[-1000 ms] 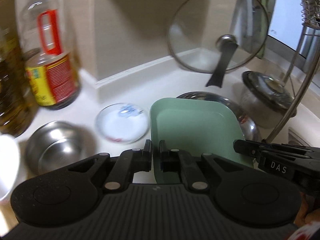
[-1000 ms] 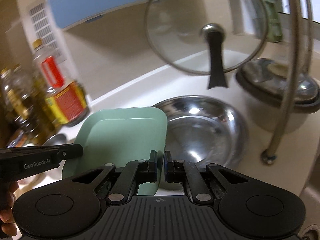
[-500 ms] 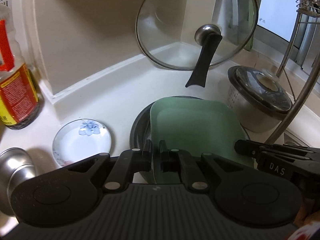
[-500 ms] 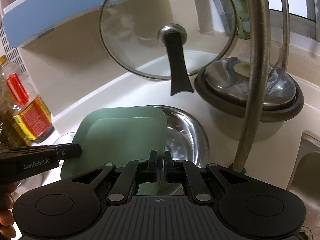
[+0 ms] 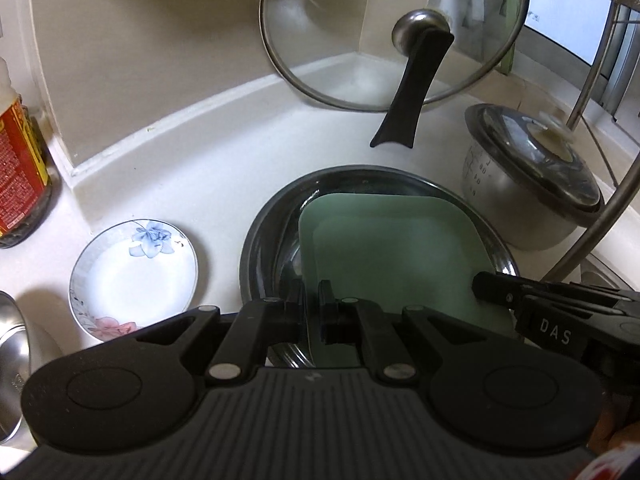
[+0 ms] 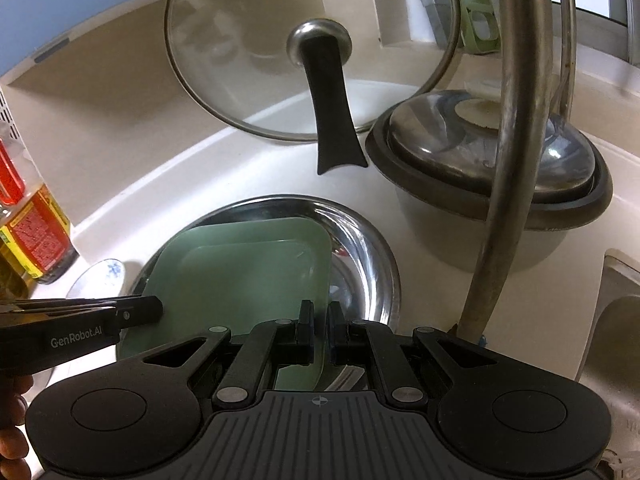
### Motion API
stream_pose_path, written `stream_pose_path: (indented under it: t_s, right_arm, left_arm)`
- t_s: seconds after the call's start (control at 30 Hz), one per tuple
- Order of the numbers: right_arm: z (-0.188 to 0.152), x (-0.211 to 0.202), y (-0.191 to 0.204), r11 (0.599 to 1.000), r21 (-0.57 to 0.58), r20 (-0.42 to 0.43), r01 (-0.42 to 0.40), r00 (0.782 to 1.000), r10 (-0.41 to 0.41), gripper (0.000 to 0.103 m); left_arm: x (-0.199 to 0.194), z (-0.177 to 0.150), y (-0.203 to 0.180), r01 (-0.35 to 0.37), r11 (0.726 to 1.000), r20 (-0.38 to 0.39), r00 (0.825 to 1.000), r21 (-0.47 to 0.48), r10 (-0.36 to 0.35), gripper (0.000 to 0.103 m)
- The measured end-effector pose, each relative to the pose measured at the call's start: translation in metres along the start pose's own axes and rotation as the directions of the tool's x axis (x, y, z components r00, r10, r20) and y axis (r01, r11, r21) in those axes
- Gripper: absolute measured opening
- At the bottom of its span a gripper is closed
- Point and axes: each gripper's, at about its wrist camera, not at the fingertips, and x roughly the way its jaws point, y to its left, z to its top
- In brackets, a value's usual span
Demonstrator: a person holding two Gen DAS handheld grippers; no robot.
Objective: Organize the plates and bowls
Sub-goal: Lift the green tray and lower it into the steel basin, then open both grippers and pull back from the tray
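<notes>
A square green plate [image 5: 392, 256] [image 6: 244, 276] is held from both sides, low inside a wide steel bowl [image 5: 272, 240] [image 6: 360, 248]. My left gripper [image 5: 311, 312] [image 6: 154, 312] is shut on its left edge, and my right gripper [image 6: 319, 328] [image 5: 480, 284] is shut on its right edge. Whether the plate touches the bowl I cannot tell. A small white dish with flower prints [image 5: 134, 276] [image 6: 102, 276] lies on the counter left of the steel bowl. At the far left edge another steel bowl [image 5: 14, 364] shows in part.
A glass lid with a black handle [image 5: 400, 40] [image 6: 320, 64] leans in the wall corner behind. A lidded steel pot [image 5: 532, 184] [image 6: 492, 184] stands right of the bowl, beside a curved metal tube [image 6: 508, 160]. Oil bottles [image 5: 20, 172] [image 6: 32, 224] stand at left. A sink [image 6: 616, 320] lies right.
Both grippers carried the green plate rightward and down, from beside the steel bowl to over and into it. The flowered dish and the small steel bowl slid left in view.
</notes>
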Motion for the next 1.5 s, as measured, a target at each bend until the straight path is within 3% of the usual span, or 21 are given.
stream_pose_path:
  t_s: [0.37,0.57,0.63,0.7,0.8,1.07,1.5]
  right_arm:
    - [-0.002,0.013,0.000,1.000,-0.016,0.012,0.016,1.000,-0.016,0.007]
    - [-0.003,0.011,-0.007,1.000,0.025,0.026,-0.005,1.000,0.005,0.011]
    - [-0.003,0.007,-0.008,0.999,0.030,0.040,-0.013,0.999,0.011,0.019]
    - [-0.003,0.002,-0.009,0.999,0.043,0.056,-0.022,0.998,0.019,0.045]
    - [-0.004,-0.009,-0.009,0.997,0.063,0.091,-0.043,0.995,0.037,0.056]
    - [-0.005,-0.033,0.002,0.994,0.050,0.075,-0.098,0.993,0.094,0.058]
    - [-0.026,-0.059,0.026,0.986,0.018,-0.008,-0.163,0.987,0.164,0.058]
  left_arm:
    - [0.014,-0.001,0.001,0.000,1.000,-0.033,0.999,-0.012,0.000,0.008]
    - [0.010,0.000,0.000,-0.018,1.000,-0.012,1.000,-0.012,0.018,0.019]
    - [0.005,0.000,0.000,-0.020,1.000,0.001,1.000,-0.011,0.020,0.021]
    - [-0.001,0.000,0.001,-0.019,1.000,0.008,1.000,-0.010,0.019,0.023]
    - [-0.011,-0.001,0.002,-0.017,1.000,0.014,1.000,-0.014,0.017,0.028]
    - [-0.050,-0.007,0.011,-0.039,0.999,0.037,0.999,-0.034,0.040,0.040]
    - [-0.095,-0.038,0.031,-0.089,0.993,0.014,0.996,-0.084,0.090,0.045]
